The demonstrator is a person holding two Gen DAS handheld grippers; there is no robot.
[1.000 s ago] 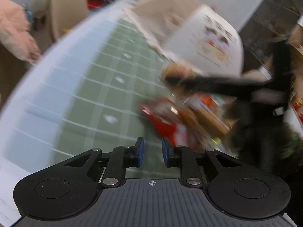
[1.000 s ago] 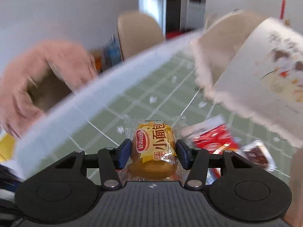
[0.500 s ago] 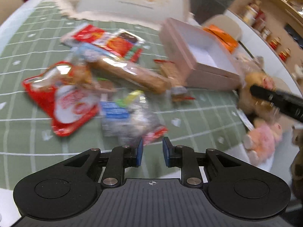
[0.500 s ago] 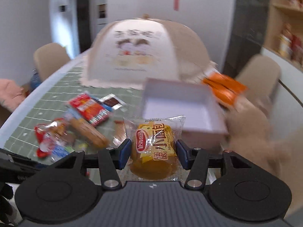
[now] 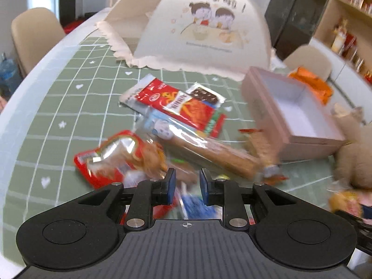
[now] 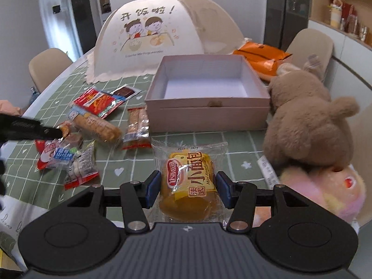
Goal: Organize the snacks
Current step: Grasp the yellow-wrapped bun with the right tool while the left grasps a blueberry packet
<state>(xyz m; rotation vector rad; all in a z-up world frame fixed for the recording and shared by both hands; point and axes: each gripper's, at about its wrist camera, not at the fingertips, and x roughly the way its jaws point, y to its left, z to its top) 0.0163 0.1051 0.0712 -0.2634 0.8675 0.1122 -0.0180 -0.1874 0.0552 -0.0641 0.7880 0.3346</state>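
A rigid pink cardboard box (image 6: 207, 93), square, lidless and white inside, is taken as the landmark on the table (image 6: 130, 162), which is covered by a green cloth gridded in white. In front of the box's near wall, a yellow mini bread (image 6: 189, 181) in crinkled clear film is pinched between the blue pads of the right claw (image 6: 188, 188). Left of the box, glossy snack packets are scattered: a red foil packet (image 6: 97, 101), a long clear-wrapped biscuit roll (image 6: 97, 125) and a small twin wafer pack (image 6: 137, 125). Over that heap the left claw (image 5: 185, 186) is held with its pads a narrow gap apart and nothing gripped. Right of the box, fuzzy plush toys (image 6: 309, 125) crowd the table's edge. Behind the box a domed fabric food cover (image 6: 162, 37) is stood. Bare cloth is left only between the box front and the near table edge.
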